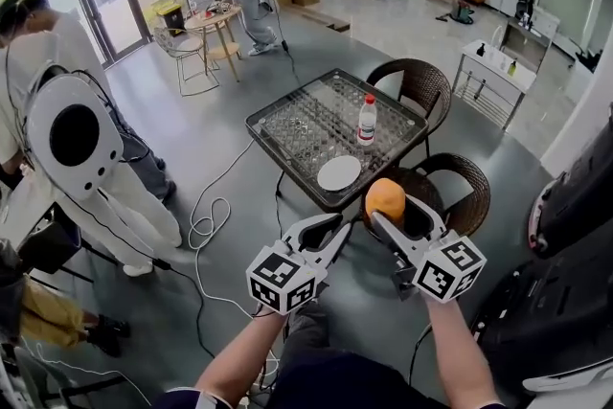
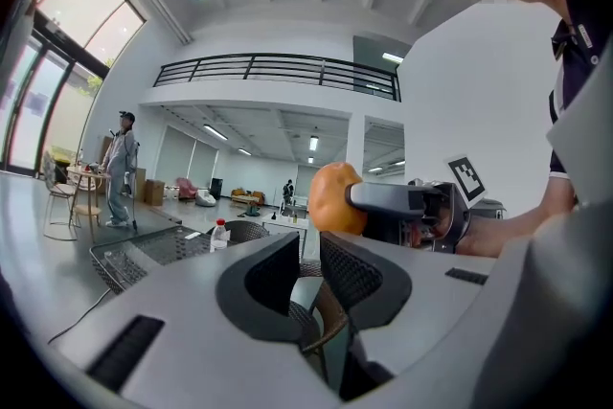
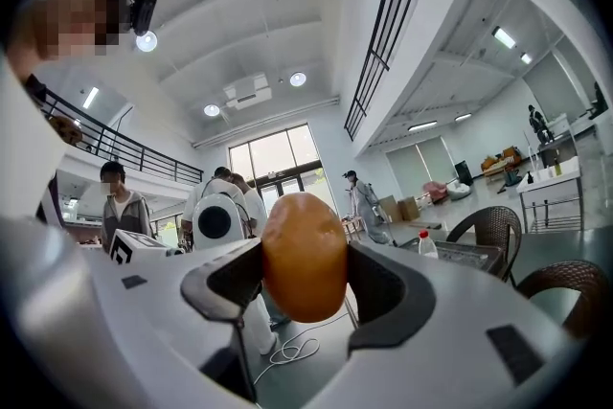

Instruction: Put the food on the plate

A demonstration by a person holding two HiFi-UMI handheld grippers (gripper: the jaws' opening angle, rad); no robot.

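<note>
An orange-brown rounded piece of food (image 1: 385, 198) is clamped between the jaws of my right gripper (image 1: 391, 208), held in the air near the front corner of the glass table (image 1: 287, 124). In the right gripper view the food (image 3: 304, 254) fills the gap of the right gripper (image 3: 305, 281). A white plate (image 1: 339, 172) lies empty on the table's near side, beyond the food. My left gripper (image 1: 324, 231) hovers beside the right one, holding nothing. In its own view the left gripper (image 2: 308, 249) shows only a thin slit between its jaws, with the food (image 2: 330, 196) just past them.
A water bottle (image 1: 366, 120) stands on the table behind the plate. Two wicker chairs (image 1: 421, 86) (image 1: 460, 187) sit at the table's right. Cables (image 1: 206, 225) trail over the floor at left, near a white robot (image 1: 72, 139) and standing people.
</note>
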